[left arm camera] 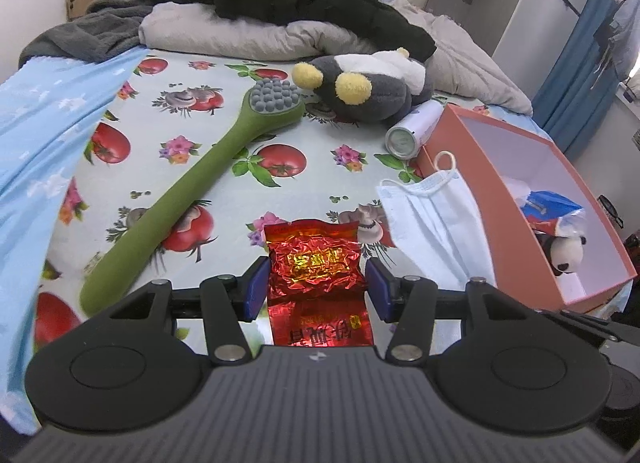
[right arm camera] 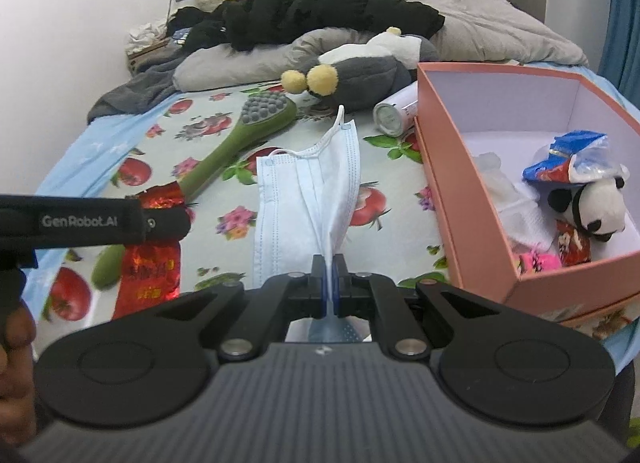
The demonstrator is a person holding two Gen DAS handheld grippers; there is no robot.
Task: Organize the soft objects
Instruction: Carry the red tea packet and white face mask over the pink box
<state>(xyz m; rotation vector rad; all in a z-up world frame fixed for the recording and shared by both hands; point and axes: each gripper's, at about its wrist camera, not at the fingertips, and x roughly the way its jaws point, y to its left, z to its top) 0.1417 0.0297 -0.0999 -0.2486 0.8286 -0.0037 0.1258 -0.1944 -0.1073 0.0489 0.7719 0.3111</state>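
A crinkled red foil packet (left arm camera: 316, 263) sits between the blue pads of my left gripper (left arm camera: 318, 287), which is shut on it and holds it above the bedsheet. In the right wrist view the same packet (right arm camera: 148, 279) hangs below that gripper at the left. My right gripper (right arm camera: 329, 283) is shut on one edge of a light blue face mask (right arm camera: 304, 191), and the mask drapes forward over the sheet. To the right stands an open pink box (right arm camera: 460, 183) holding a panda plush (right arm camera: 592, 207), a blue wrapper, white socks and other small soft items.
A green long-handled massage brush (left arm camera: 192, 183) lies diagonally on the tomato-print sheet. A grey and yellow plush (left arm camera: 360, 91) and a white bottle (left arm camera: 412, 131) lie beyond the box. Black clothing, a grey blanket and pillows are piled at the bed's head.
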